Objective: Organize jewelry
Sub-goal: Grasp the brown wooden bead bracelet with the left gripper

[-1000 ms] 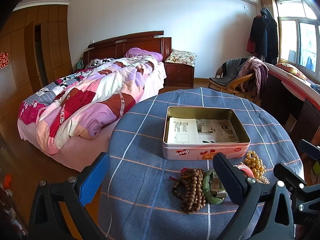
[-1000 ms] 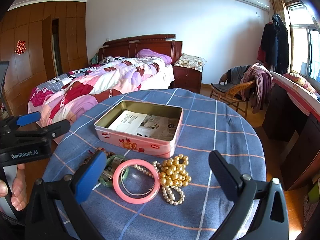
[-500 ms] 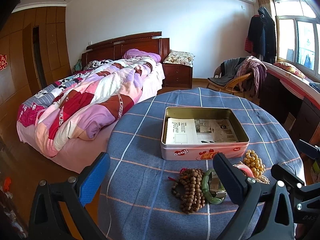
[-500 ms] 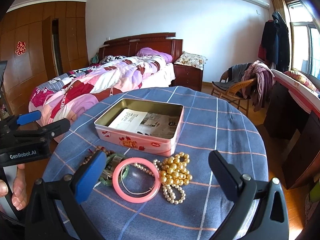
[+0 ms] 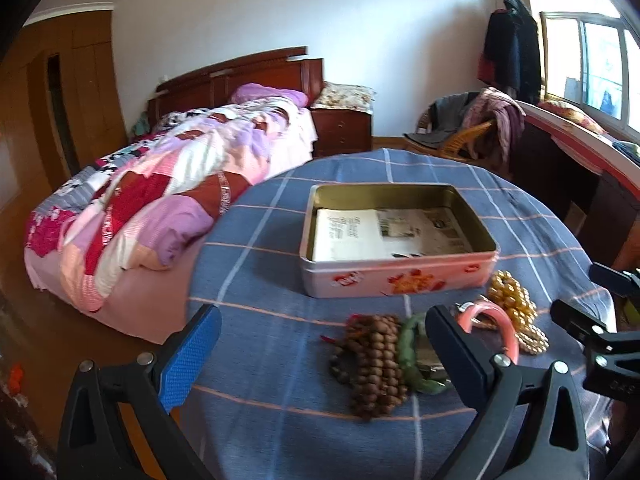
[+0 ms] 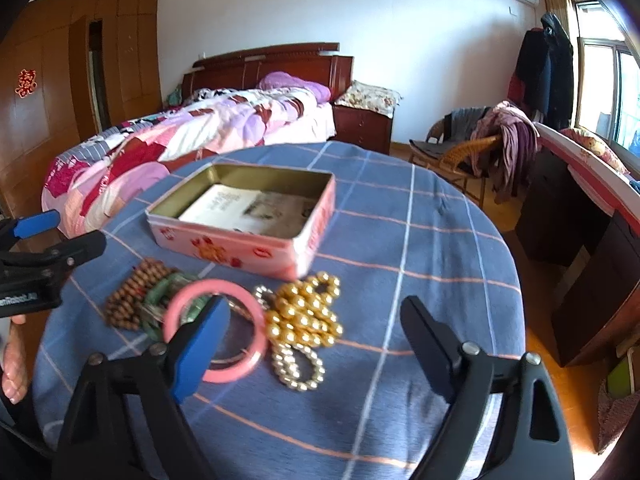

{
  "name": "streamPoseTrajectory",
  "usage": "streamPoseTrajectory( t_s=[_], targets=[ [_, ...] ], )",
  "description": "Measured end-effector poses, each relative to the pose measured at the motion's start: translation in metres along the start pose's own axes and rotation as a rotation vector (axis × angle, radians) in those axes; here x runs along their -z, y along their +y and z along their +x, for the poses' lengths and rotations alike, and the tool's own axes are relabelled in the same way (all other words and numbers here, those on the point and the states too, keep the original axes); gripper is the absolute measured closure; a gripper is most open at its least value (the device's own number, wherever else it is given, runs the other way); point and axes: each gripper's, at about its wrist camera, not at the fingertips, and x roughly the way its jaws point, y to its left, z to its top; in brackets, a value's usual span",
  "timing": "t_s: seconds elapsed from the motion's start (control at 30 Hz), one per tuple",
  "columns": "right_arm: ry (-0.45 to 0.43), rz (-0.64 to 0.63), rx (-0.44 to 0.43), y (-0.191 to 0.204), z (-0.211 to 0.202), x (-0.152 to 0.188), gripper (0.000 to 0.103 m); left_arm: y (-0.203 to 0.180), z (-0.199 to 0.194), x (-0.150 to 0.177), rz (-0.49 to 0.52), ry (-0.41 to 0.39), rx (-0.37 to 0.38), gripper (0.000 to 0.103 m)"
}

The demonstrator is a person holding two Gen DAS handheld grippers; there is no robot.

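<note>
I am holding both tools spread and empty, left tool (image 5: pixel 320 356) and right tool (image 6: pixel 312 332). The jewelry pile (image 6: pixel 240 312) is lying on the tabletop (image 6: pixel 400 240), beside the tin (image 6: pixel 244 216); nothing is sorted yet.

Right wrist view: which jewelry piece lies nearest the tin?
The gold bead strand; its top loop nearly reaches the pink tin's corner, while the pink bangle lies nearer the camera.

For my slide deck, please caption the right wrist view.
Open right tongs hover above a pink bangle and gold beads beside an open tin.

Both wrist views near, toward tin (image 5: pixel 396 240)
</note>
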Motion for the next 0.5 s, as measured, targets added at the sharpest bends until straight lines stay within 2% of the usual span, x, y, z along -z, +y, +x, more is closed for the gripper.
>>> streamPoseTrajectory(
  t_s=[0.13, 0.2, 0.37, 0.5],
  targets=[
    [0.02, 0.011, -0.006, -0.007, 0.004, 0.005, 0.016, -0.014, 0.011, 0.007, 0.033, 0.042, 0.033, 0.028],
    [0.02, 0.007, -0.009, -0.007, 0.004, 0.006, 0.016, -0.014, 0.019, 0.012, 0.027, 0.071, 0.042, 0.031],
    [0.01, -0.01, -0.006, -0.002, 0.004, 0.007, 0.016, -0.008, 0.033, 0.018, 0.014, 0.116, 0.055, 0.049],
    [0.019, -0.021, -0.006, 0.001, 0.007, 0.009, 0.016, -0.009, 0.043, 0.022, 0.001, 0.144, 0.095, 0.055]
  ],
)
